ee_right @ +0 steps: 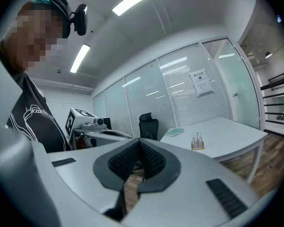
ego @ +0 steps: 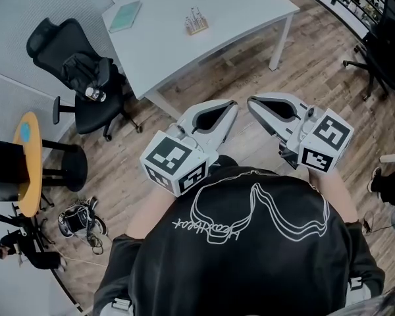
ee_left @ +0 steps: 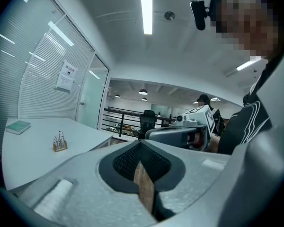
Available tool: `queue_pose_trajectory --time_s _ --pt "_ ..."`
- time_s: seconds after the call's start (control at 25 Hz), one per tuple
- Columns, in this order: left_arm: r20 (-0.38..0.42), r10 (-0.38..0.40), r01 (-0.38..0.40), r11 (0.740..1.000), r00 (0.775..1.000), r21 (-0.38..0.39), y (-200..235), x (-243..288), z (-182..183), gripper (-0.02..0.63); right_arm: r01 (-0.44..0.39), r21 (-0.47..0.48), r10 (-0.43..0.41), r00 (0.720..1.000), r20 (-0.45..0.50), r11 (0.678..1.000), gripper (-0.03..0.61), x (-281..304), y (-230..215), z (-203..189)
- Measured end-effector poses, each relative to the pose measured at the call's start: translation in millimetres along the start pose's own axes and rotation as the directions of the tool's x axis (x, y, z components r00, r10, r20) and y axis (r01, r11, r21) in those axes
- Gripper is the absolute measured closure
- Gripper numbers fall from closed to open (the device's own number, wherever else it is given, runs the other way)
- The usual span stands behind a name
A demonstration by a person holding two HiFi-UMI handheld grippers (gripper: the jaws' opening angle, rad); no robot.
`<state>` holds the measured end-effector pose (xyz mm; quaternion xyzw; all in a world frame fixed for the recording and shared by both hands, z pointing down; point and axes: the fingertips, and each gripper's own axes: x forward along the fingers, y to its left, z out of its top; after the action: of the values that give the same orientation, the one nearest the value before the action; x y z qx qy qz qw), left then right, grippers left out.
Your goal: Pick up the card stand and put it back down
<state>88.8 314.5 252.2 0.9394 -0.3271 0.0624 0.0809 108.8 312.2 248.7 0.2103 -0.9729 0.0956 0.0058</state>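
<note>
**Stance and layout, both tools level**

Person stands back from the table [ego: 164,58]. Both forearms are bent in front of the black shirt [ego: 250,255], at about chest level.

Left hand-held gripper [ego: 232,105] points forward and slightly to the person's right. Right hand-held gripper [ego: 251,101] points forward and slightly to the left. The two tips sit near each other without touching, and both hang over the wood floor [ego: 316,64], not over the table. The marker cubes face up toward the head camera.

Left gripper view: the jaws of the left hand-held gripper [ee_left: 141,148] are pressed together with the ribbed pads meeting. Nothing sits between them, and only floor shows through the slit below. The right tool crosses the background of this view [ee_left: 180,132].

Right gripper view: the jaws of the right hand-held gripper [ee_right: 139,143] are likewise pressed together and hold nothing. The left tool shows off to the side [ee_right: 85,123].

Card stand [ego: 196,24] is a small wooden block with thin upright pieces. It stands upright on the table toward the far side, well apart from both tools and ahead of their tips. It appears in the left gripper view [ee_left: 60,143] left of the jaws, and in the right gripper view [ee_right: 197,142] right of the jaws.

Teal book [ego: 126,15] lies flat on the same table, to the left of the stand and apart from it. Black office chair [ego: 85,78] stands at the table's left edge.
</note>
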Motion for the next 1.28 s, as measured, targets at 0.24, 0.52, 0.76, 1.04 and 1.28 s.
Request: queue_pose_trajectory --time_s 0.24,0.52,0.76,1.04,1.28 --pt "-0.012 -0.004 0.003 1.000 1.000 -0.020 17 12 -5 0.600 -0.002 0.015 0.003 1.000 -0.022 1.000 0.569 11 -16 -8" --pt "-0.018 -0.018 0.017 0.999 1.000 -0.042 52 37 -4 0.600 0.009 0.027 -0.008 1.000 -0.030 1.000 0.569 29 -54 -7" --pt "-0.039 -0.035 0.033 0.997 0.999 -0.068 107 74 -2 0.600 0.031 0.055 -0.029 0.999 -0.036 0.998 0.569 61 -112 -2" --pt "-0.076 -0.047 0.040 0.995 0.996 -0.097 190 118 7 0.600 0.066 0.092 -0.062 0.997 -0.049 0.994 0.569 112 -191 11" --pt "-0.105 -0.037 0.024 0.992 0.994 -0.121 265 150 11 0.600 0.082 0.119 -0.075 0.996 -0.055 0.990 0.569 160 -256 21"
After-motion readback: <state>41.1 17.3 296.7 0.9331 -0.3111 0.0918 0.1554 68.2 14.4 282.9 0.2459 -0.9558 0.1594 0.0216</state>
